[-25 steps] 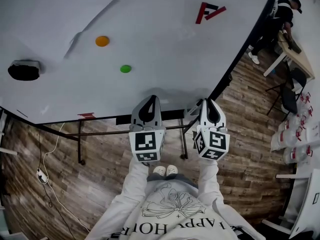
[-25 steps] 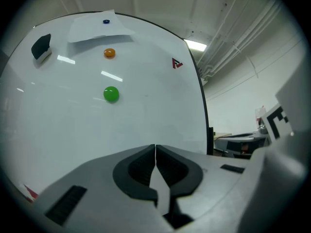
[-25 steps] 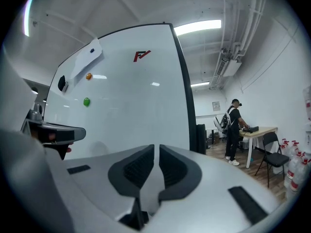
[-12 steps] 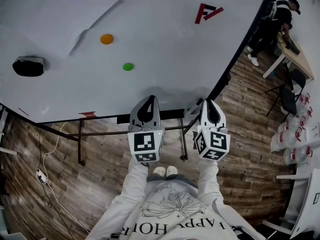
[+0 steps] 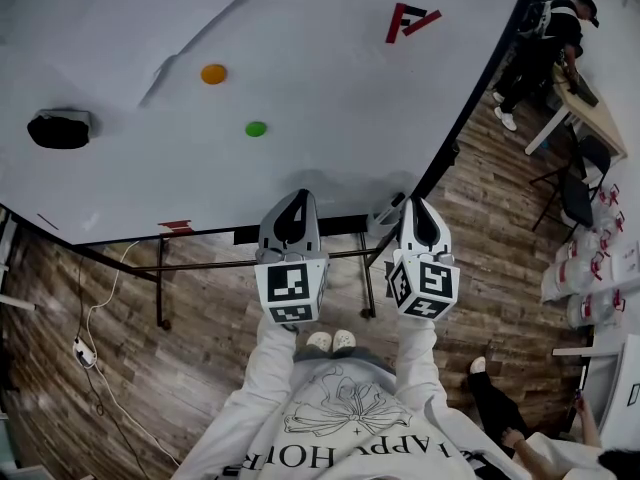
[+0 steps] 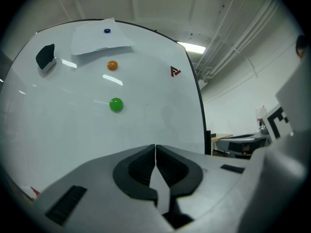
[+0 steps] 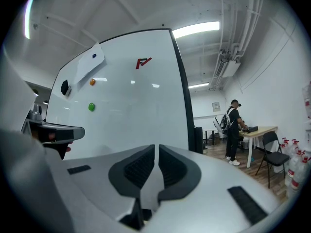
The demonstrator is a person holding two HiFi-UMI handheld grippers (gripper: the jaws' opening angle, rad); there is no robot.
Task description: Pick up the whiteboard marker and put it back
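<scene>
Recorded whiteboard (image 5: 300, 68) across upper part of head view, sitting slightly higher in frame than a second ago. Noted wooden floor (image 5: 200, 368) beneath whiteboard's lower edge.

Logged one new arrival below and right of whiteboard: second person (image 5: 492, 398), leg and shoe showing, not there in earlier frames. Saw another person (image 5: 545, 48) bent over a table (image 5: 600, 118) beyond whiteboard's right edge, same as before.

Found left gripper (image 5: 299, 198) just under whiteboard's lower edge, place unchanged, fingers (image 6: 141, 166) pressed together on nothing. Found right gripper (image 5: 416, 204) alongside, nearer whiteboard's right corner, place unchanged, fingers (image 7: 138, 169) a narrow gap apart with nothing between.

Noted black eraser (image 5: 58, 128) at whiteboard's left side. Noted orange magnet (image 5: 213, 73) and green magnet (image 5: 256, 128) nearer whiteboard's middle.

Could not make out whiteboard marker in any view.
</scene>
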